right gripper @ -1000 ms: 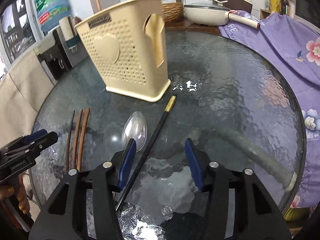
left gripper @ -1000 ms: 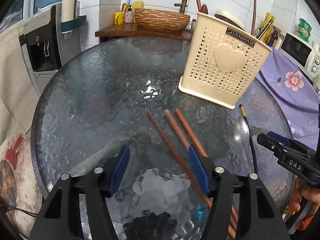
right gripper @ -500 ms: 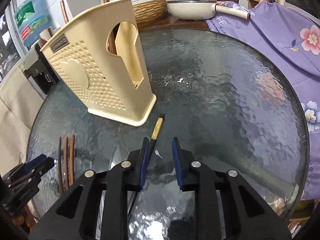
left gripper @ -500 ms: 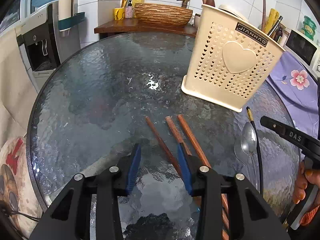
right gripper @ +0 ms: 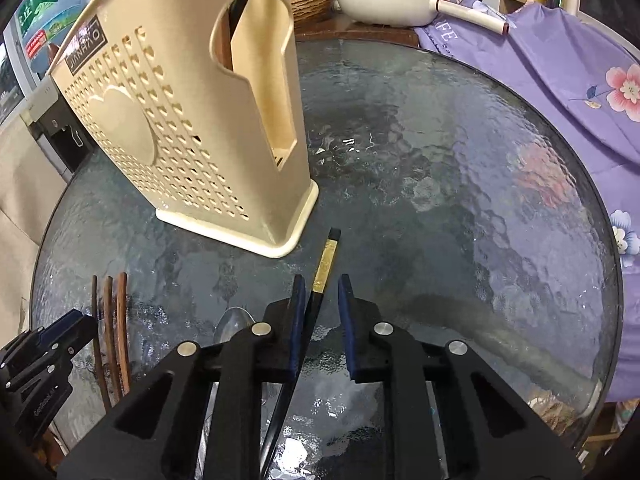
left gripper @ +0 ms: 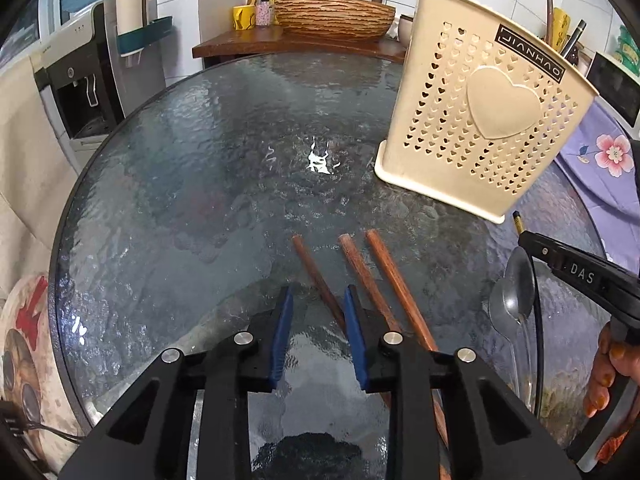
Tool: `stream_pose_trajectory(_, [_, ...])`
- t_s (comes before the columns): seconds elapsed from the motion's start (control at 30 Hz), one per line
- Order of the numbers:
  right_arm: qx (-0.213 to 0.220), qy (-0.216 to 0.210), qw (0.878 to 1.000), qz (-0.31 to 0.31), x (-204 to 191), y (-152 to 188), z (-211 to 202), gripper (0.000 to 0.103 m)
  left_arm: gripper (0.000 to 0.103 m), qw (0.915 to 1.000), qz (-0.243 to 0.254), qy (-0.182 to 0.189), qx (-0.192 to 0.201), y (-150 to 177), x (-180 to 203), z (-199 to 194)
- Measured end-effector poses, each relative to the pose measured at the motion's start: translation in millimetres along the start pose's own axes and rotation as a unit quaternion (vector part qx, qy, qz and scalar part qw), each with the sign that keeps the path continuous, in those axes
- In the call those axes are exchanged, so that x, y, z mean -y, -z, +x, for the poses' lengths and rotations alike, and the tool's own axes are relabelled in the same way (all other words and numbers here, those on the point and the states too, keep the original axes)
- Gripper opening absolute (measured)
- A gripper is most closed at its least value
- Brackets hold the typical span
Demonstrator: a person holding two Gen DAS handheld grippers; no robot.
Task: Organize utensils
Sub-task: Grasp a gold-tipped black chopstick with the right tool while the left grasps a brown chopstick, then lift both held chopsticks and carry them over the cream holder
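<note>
Biggest risk: the left gripper (left gripper: 318, 300), jaws closing, pinches only the leftmost brown chopstick (left gripper: 316, 276) lying between them at lower centre and knocks its two neighbours aside. The right gripper (right gripper: 319, 294) is closing around the black chopstick (right gripper: 320, 292) (not clamped yet); it could skid on the glass table (right gripper: 460, 200).

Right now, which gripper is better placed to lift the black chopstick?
The right gripper: its closing jaws already have the black chopstick between them. The left gripper is at the brown chopsticks.
</note>
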State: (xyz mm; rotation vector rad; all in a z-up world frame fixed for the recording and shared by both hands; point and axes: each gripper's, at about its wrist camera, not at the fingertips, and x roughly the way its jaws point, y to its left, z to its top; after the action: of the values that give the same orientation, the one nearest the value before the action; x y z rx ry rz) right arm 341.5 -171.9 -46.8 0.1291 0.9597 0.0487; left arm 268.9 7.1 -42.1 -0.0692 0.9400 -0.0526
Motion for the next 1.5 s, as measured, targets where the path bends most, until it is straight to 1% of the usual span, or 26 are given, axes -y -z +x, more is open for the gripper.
stream_pose_trajectory(0.1, [0.0,0.003,1.0,-0.005,-1.3,-1.5,2.8,0.014,0.024,1.0,0.008,-0.005,0.001,-1.3,3.8,2.0])
stream_pose_trajectory(0.23, [-0.001,0.0,1.0,-0.002,-2.1,-2.8,4.4,0.01,0.015,0.9999,0.014,-0.009,0.001,-5.0,7.3,5.2])
stream_pose_trajectory(0.37, [0.0,-0.002,1.0,0.002,-3.4,-4.1,4.7,0.009,0.01,0.9998,0.021,-0.007,0.0,-7.1,10.5,6.8])
stream_pose_trajectory(0.63, [-0.003,-0.029,0.999,0.026,11.5,-11.7,7.5,0.008,0.009,0.9997,0.025,0.001,0.0,-10.1,11.5,8.8])
stream_pose_trajectory(0.73, [0.003,-0.049,0.998,0.035,19.5,-11.2,6.4,0.008,0.007,0.9997,0.013,0.023,0.0,-12.1,7.1,9.4])
stream_pose_trajectory(0.77, [0.006,-0.053,0.998,0.037,21.7,-11.0,4.6,0.008,0.007,0.9996,0.009,0.027,0.006,-13.3,5.3,7.8])
stream_pose_trajectory(0.97, [0.043,-0.069,0.996,0.033,27.4,-12.7,-16.2,0.008,0.005,0.998,-0.002,0.044,0.045,-20.3,2.3,-14.3])
stream_pose_trajectory(1.03, [0.062,-0.075,0.995,0.027,26.2,-13.9,-29.4,0.008,0.005,0.9969,-0.003,0.053,0.058,-23.3,1.3,-25.7])
stream_pose_trajectory(1.1, [0.092,-0.079,0.992,0.016,25.2,-15.6,-47.5,0.008,0.005,0.9953,-0.005,0.062,0.073,-26.0,1.1,-39.6])
stream_pose_trajectory(1.2, [0.13,-0.104,0.986,0.001,25.0,-19.6,-76.8,0.008,0.005,0.9917,-0.003,0.076,0.104,-29.5,4.1,-67.5])
stream_pose_trajectory(1.3, [0.158,-0.122,0.98,-0.017,20.0,-19.0,-104.6,0.008,0.005,0.986,0.007,0.089,0.141,-31.4,7.3,-101.0])
stream_pose_trajectory(1.43, [0.194,-0.154,0.968,-0.042,20.5,-11.6,-144.1,0.008,0.005,0.9798,0.017,0.101,0.172,-26.7,9.1,-132.1])
stream_pose_trajectory(1.5, [0.207,-0.161,0.964,-0.051,17.6,-6.1,-158.1,0.008,0.005,0.977,0.023,0.105,0.184,-23.4,9.3,-145.7])
